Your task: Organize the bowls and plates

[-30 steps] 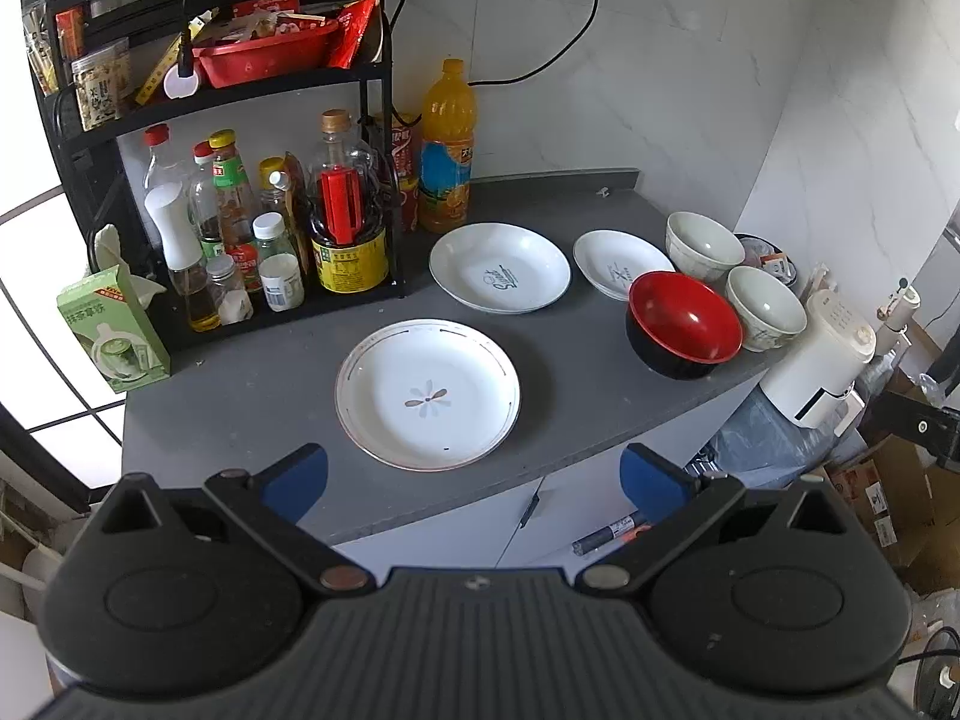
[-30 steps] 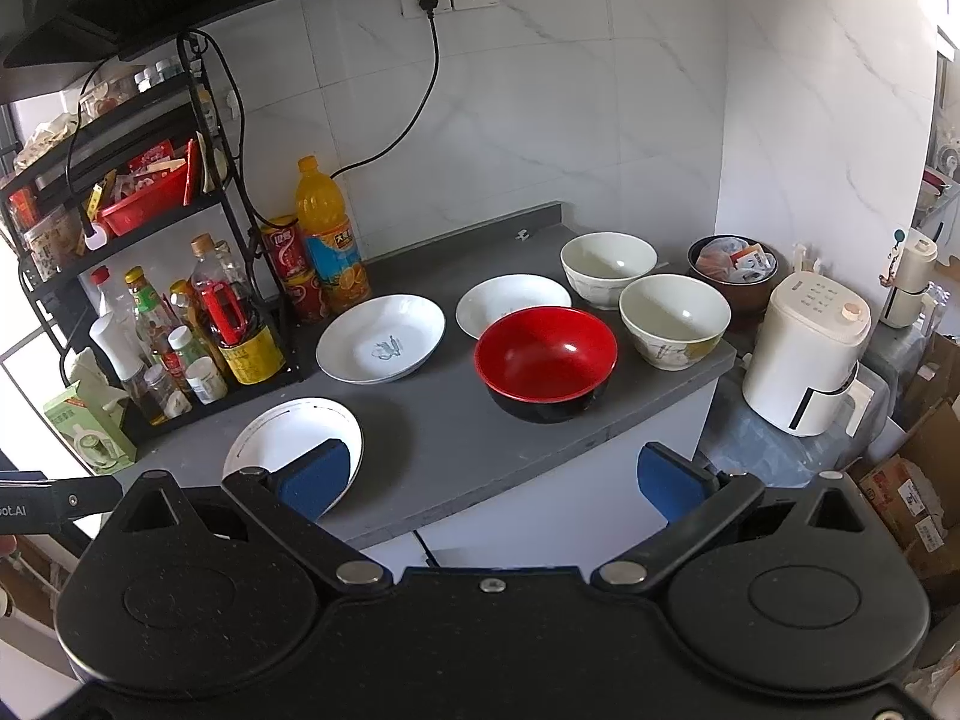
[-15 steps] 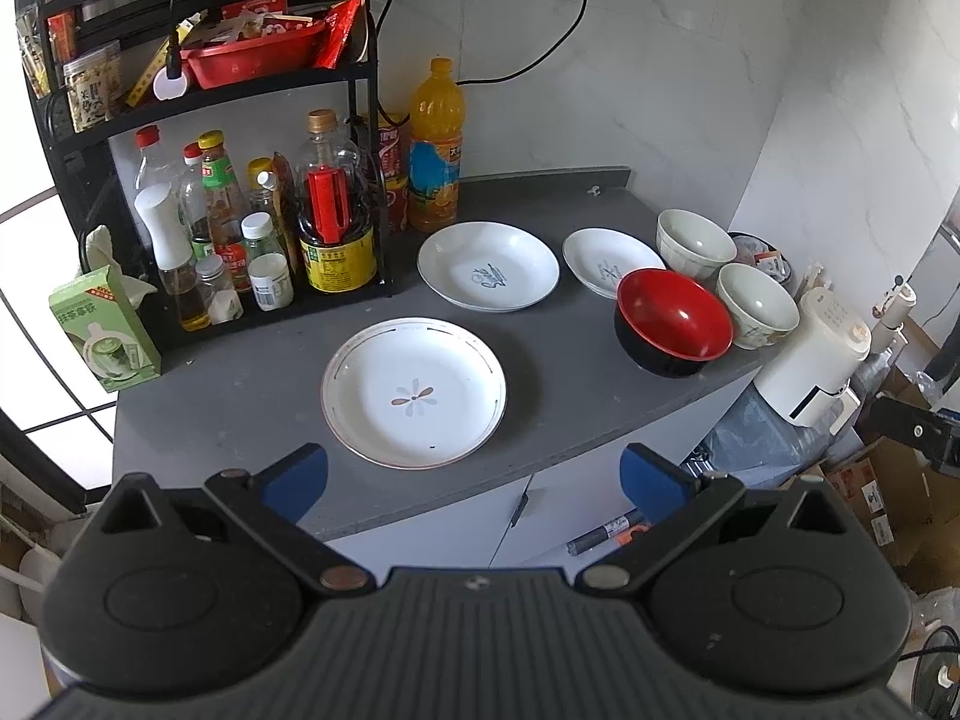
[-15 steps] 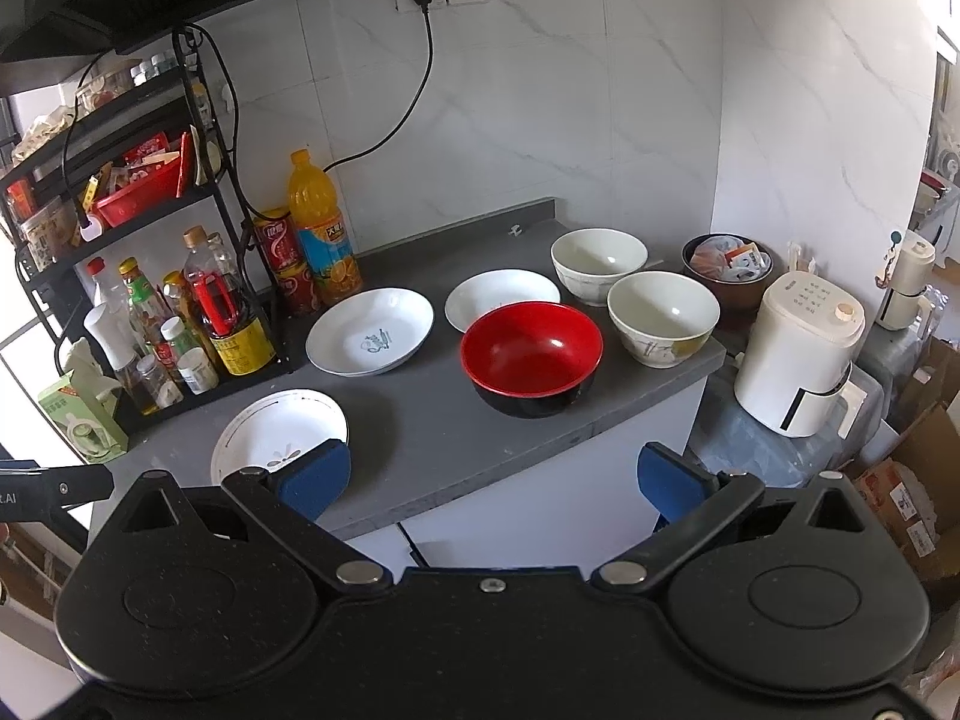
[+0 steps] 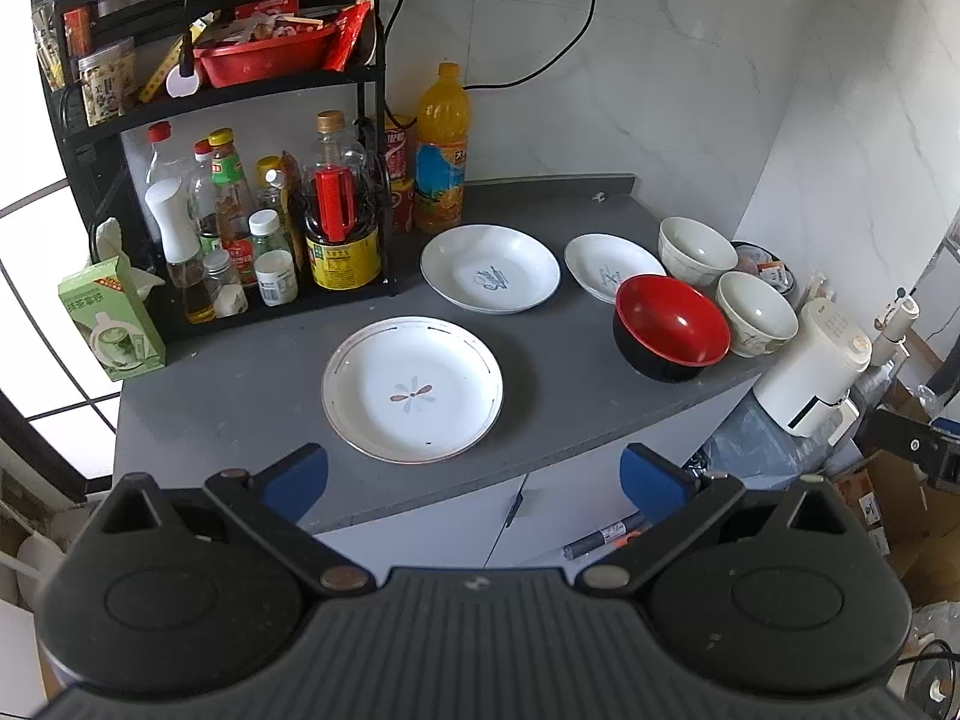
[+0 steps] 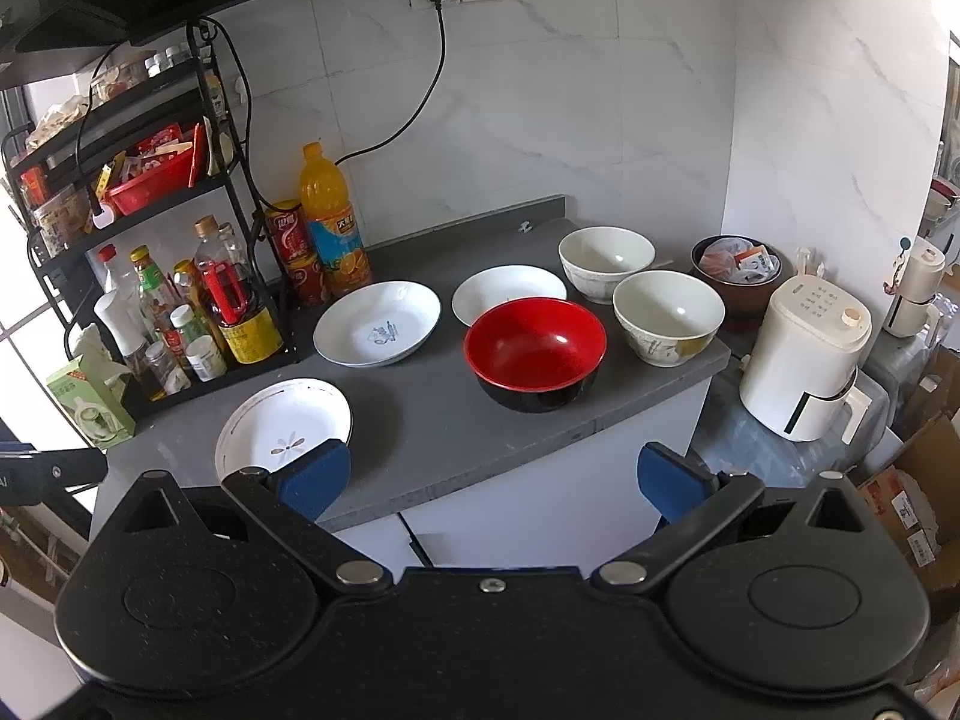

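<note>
On the grey counter (image 5: 558,372) lie a flower-patterned white plate (image 5: 413,389) near the front, a deeper white plate (image 5: 489,269) behind it and a small white plate (image 5: 606,267) to its right. A red-and-black bowl (image 5: 671,327) and two cream bowls (image 5: 755,312) (image 5: 695,246) stand at the right end. My left gripper (image 5: 474,474) is open and empty, held off the counter's front edge before the flower plate. My right gripper (image 6: 492,477) is open and empty, held before the red bowl (image 6: 534,349); its left finger overlaps the flower plate (image 6: 282,429).
A black rack (image 5: 204,90) with sauce bottles and a red basket stands at the back left, with an orange drink bottle (image 5: 441,150) and cans beside it. A green carton (image 5: 111,324) sits at the left end. A white appliance (image 6: 801,360) stands right of the counter.
Both grippers have drawn back and slightly up from the counter; the dishes look a little smaller and have shifted left in the views. Nothing on the counter has moved.
</note>
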`<state>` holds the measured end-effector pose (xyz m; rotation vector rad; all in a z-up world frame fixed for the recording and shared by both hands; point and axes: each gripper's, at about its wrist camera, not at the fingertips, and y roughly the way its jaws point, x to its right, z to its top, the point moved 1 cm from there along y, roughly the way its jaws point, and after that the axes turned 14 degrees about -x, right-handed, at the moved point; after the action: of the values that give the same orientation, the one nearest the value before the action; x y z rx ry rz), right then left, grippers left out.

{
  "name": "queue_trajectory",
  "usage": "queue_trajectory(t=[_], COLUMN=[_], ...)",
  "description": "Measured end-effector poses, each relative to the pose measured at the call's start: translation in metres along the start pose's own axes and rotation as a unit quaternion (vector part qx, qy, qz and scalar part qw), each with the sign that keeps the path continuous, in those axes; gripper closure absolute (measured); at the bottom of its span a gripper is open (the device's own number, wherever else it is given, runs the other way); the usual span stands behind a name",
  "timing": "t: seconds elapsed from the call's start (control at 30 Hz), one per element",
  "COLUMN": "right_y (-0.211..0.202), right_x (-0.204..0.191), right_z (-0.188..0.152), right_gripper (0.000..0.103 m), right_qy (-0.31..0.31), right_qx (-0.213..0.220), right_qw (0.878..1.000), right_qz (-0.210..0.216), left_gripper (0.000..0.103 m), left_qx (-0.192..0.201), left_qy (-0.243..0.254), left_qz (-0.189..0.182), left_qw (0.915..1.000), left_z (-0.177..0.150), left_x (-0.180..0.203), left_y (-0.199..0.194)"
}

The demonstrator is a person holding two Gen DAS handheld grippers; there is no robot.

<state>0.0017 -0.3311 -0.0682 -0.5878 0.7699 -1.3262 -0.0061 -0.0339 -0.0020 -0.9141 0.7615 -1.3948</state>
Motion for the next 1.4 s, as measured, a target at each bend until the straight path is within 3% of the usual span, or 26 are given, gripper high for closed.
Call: queue_trajectory(t=[0.87,1.2,1.4], right_y=[0.005,0.019,0.023], right_x=[0.02,0.029,0.037], right_z=[-0.003,0.001,0.004], right_gripper=[0.0,0.0,0.0], right_qy=[-0.047,-0.097,-0.092], right_qx=[-0.009,-0.006,-0.01], right_qw=[0.999,0.995,0.995], right_qz=[0.022,0.02,0.025], left_gripper=[0.0,0.0,0.0], left_qx=[0.015,0.026,0.019], left_qy=[-0.015,-0.039,-0.055], left_qz=[0.025,0.034,0.036], left_qw=[0.9995,0.9983,0.9977], left_z=[-0.011,-0.01,-0.006], left_x=[0.02,0.03,0.03], left_y=[-0.012,0.0,0.013])
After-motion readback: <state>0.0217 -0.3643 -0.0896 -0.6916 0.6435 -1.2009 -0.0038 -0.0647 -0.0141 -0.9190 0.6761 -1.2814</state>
